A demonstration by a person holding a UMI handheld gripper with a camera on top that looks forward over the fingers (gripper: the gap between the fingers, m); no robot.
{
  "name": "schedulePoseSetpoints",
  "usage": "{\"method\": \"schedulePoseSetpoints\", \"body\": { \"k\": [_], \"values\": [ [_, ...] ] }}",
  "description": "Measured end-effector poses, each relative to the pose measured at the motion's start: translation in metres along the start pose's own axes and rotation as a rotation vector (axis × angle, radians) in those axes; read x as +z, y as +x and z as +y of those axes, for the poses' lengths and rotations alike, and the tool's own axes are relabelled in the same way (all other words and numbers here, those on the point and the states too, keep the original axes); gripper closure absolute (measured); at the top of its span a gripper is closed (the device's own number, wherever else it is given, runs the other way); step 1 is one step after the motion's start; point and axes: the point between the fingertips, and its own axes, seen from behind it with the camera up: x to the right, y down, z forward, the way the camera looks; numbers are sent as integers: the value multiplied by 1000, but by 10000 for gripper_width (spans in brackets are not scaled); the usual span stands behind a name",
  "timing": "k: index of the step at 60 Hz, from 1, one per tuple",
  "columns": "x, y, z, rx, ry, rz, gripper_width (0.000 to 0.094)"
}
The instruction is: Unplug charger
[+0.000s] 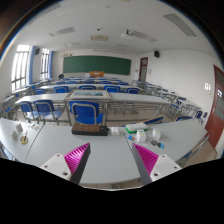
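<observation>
My gripper (pixel 111 152) is open and empty, held low over a grey desk top (pixel 108 140). Its two magenta pads (pixel 76 158) stand wide apart with only bare desk between them. A cluster of small white and greenish items (pixel 138 131) sits on the desk just ahead of the right finger and a little to its right. I cannot tell which of them is the charger. A thin dark cable (pixel 178 152) seems to run across the desk on the right side, beyond the right finger.
This is a classroom. A blue chair (pixel 88 114) stands right behind the desk, with rows of desks and blue chairs (pixel 60 92) beyond. A green blackboard (pixel 96 64) is on the far wall. Windows (pixel 22 68) are on the left, a door (pixel 217 100) on the right.
</observation>
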Motion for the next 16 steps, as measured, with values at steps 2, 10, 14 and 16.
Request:
{"method": "schedulePoseSetpoints", "body": {
  "k": [2,10,14,16],
  "values": [
    [-8,0,0,2,2,2,85],
    [-31,-1,-5,3,23,9,85],
    [-37,-4,-9,2,31,8,85],
    [-39,-5,-10,3,30,6,84]
  ]
}}
